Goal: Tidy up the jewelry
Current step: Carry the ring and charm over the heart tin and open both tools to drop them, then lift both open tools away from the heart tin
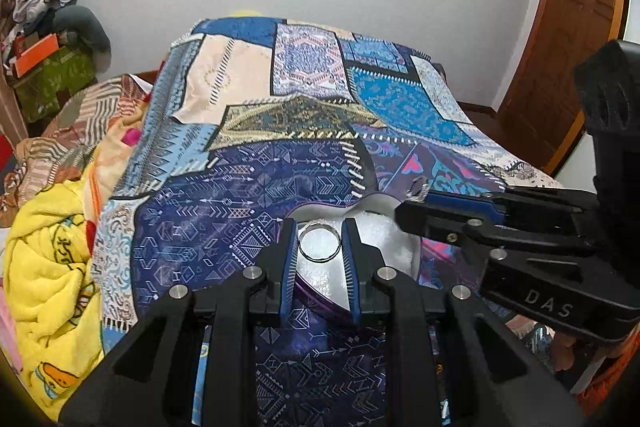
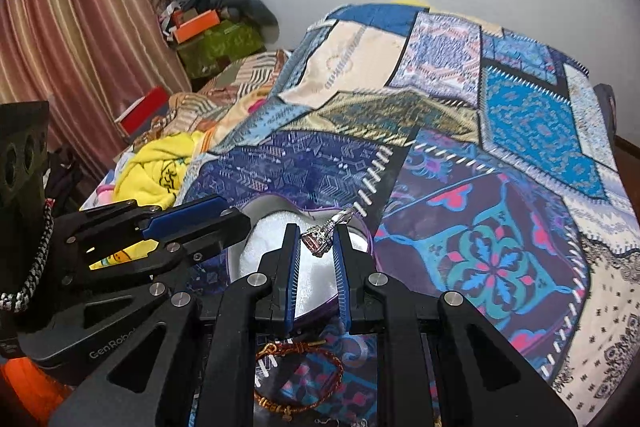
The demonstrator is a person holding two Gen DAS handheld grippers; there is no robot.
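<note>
A heart-shaped jewelry box (image 1: 394,245) with white lining lies on the patchwork blanket; in the right wrist view the box (image 2: 262,247) is also seen. My left gripper (image 1: 319,242) is shut on a thin silver bangle (image 1: 319,242), held over the box. My right gripper (image 2: 316,239) is shut on a silver ring with a pink stone (image 2: 320,241), also over the box. The right gripper (image 1: 416,197) reaches in from the right in the left wrist view. The left gripper (image 2: 224,215) reaches in from the left in the right wrist view.
A red and gold braided bracelet (image 2: 298,375) lies on the blanket below my right gripper. A yellow towel (image 1: 48,259) is bunched at the blanket's left edge. Boxes and clothes (image 1: 48,39) are piled at the far left. A wooden door (image 1: 560,47) stands at right.
</note>
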